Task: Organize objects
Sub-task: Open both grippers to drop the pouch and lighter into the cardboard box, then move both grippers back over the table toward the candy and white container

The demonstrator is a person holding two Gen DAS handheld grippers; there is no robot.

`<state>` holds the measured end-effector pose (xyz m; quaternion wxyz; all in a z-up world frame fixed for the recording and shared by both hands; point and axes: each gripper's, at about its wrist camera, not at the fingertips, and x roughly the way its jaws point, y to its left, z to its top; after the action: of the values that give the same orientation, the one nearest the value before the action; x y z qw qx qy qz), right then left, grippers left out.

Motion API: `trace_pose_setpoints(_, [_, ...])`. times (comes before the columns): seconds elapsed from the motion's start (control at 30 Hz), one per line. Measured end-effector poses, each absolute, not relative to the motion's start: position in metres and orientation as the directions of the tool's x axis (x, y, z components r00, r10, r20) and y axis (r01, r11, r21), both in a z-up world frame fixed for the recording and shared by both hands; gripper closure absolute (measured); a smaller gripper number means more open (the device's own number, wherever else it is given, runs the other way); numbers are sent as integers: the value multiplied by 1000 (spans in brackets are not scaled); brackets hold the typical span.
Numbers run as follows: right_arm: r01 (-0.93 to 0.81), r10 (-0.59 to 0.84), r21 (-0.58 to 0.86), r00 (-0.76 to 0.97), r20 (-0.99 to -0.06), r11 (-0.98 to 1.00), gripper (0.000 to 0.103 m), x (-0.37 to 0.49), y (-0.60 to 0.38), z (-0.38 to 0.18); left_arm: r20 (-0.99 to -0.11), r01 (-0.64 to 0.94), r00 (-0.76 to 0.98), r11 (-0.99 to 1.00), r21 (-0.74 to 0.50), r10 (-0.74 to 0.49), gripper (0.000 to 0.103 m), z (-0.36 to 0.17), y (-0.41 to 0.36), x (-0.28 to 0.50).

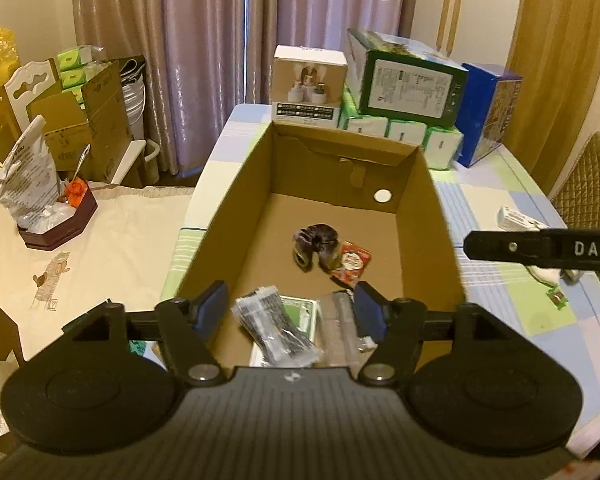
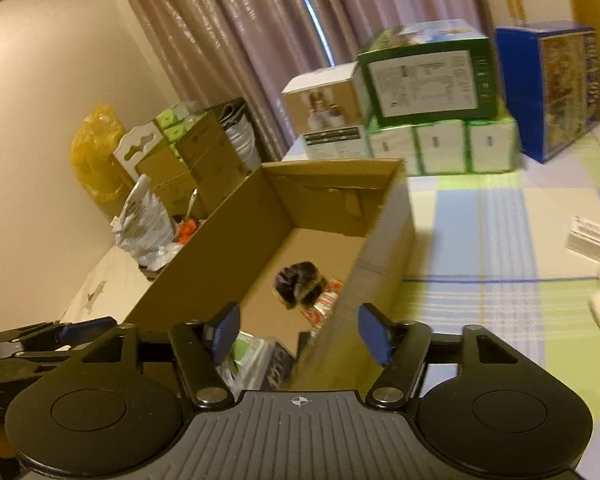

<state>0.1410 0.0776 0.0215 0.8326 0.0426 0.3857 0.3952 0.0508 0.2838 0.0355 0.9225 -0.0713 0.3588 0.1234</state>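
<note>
My left gripper (image 1: pixel 287 308) hangs over the near end of the open cardboard box (image 1: pixel 236 200), fingers spread wide and empty. Between the blue pads, on the box floor, lie a dark plastic sachet (image 1: pixel 274 328) across a green-and-white pack (image 1: pixel 300 312), with a clear wrapper (image 1: pixel 340 320) just beside them. Further in sit a dark purple scrunchie (image 1: pixel 315 242) touching a red packet (image 1: pixel 350 262); the far half of the floor is bare.

My right gripper (image 2: pixel 300 330) straddles the box's right wall (image 2: pixel 380 248), one finger inside and one outside, also spread wide with nothing in it. To its right the checked worktop (image 2: pixel 480 240) is open as far as the stacked cartons (image 2: pixel 428 76) at the back. A white item (image 2: pixel 590 236) lies near the right edge.
</note>
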Motion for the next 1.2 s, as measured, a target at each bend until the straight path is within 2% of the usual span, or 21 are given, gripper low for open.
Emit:
trace_pose_setpoints(0.3, [-591, 648, 337, 455, -611, 733, 16, 109, 12, 31, -662, -247, 736, 967, -67, 142, 19, 52, 237, 32])
trace_pose_setpoints(0.6, [-540, 598, 307, 521, -609, 784, 3, 93, -49, 43, -648, -209, 755, 973, -96, 98, 7, 60, 187, 19])
trace_pose_setpoints(0.77, [-511, 565, 283, 561, -605, 812, 2, 87, -82, 47, -639, -172, 765, 981, -90, 75, 2, 63, 160, 17])
trace_pose_setpoints(1.2, [-355, 408, 217, 663, -628, 910, 2, 91, -177, 32, -635, -52, 772, 994, -91, -18, 1, 59, 91, 37])
